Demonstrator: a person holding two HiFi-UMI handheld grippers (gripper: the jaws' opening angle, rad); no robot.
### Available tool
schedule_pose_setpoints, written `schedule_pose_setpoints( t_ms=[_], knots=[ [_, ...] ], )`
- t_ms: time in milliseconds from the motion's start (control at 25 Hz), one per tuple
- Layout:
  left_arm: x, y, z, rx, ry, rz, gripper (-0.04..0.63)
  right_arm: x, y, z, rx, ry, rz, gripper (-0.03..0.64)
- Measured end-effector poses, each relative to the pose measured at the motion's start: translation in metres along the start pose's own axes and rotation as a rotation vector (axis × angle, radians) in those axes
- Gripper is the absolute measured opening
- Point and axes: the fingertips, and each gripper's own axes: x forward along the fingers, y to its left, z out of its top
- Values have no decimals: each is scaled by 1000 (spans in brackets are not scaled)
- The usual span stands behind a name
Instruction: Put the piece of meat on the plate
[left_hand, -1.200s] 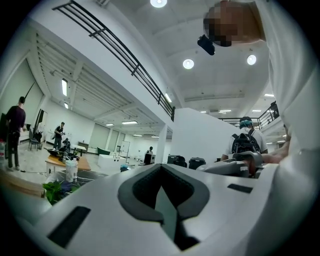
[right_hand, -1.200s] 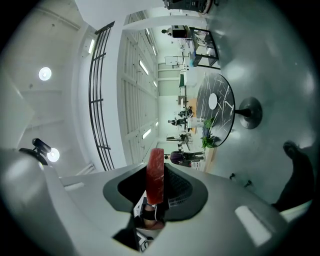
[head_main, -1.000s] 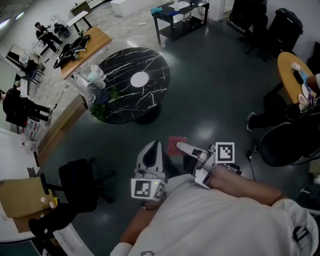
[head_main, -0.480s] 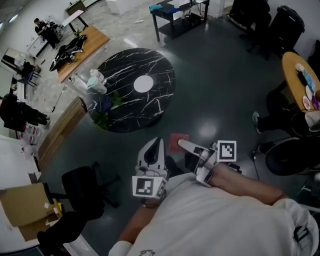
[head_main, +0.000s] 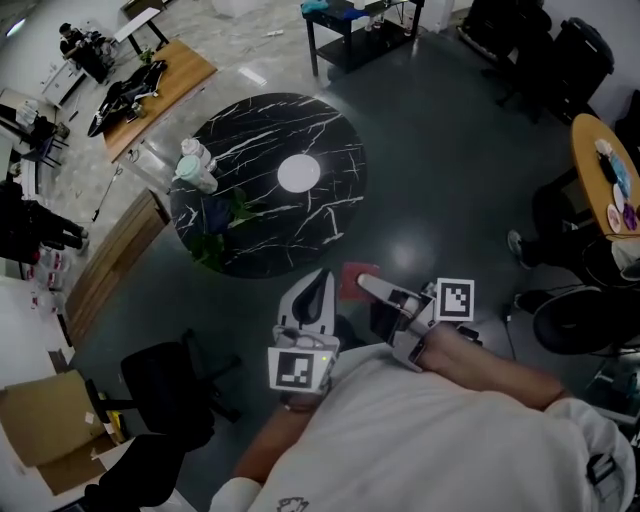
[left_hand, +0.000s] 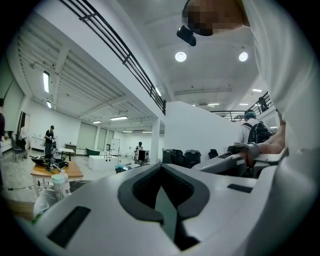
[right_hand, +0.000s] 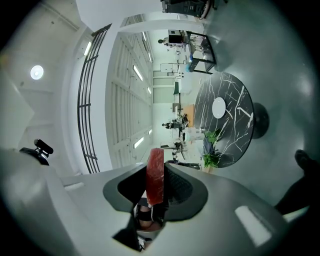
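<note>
A flat red piece of meat (head_main: 355, 281) (right_hand: 155, 175) stands on edge between the pads of my right gripper (head_main: 364, 287) (right_hand: 156, 172), which is shut on it. The white plate (head_main: 298, 173) (right_hand: 218, 107) lies bare near the middle of a round black marble table (head_main: 250, 130) (right_hand: 235, 135), well ahead of both grippers. My left gripper (head_main: 316, 282) (left_hand: 161, 167) is held beside the right one, level, jaws together with nothing between them. Both are over the dark floor, short of the table's near edge.
A green plant (head_main: 228, 215) and a teal-capped container (head_main: 193, 163) stand at the table's left edge. A black office chair (head_main: 165, 385) is at the lower left, a wooden desk (head_main: 160, 80) at the upper left. A black side table (head_main: 360, 35) stands behind. A round wooden table (head_main: 603, 165) is at the right.
The marble table and plate have drawn nearer in the head view as both grippers travel toward them. The meat stays clamped in the right gripper.
</note>
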Motion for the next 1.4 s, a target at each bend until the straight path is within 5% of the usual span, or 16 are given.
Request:
schedule_pose_setpoints(
  t_ms=[600, 1400],
  knots=[
    [0, 72, 16, 0, -21, -16, 6, 79, 11, 0, -14, 2, 32, 90],
    [14, 137, 31, -5, -51, 124, 6, 141, 21, 21, -14, 108, 95, 89]
  ],
)
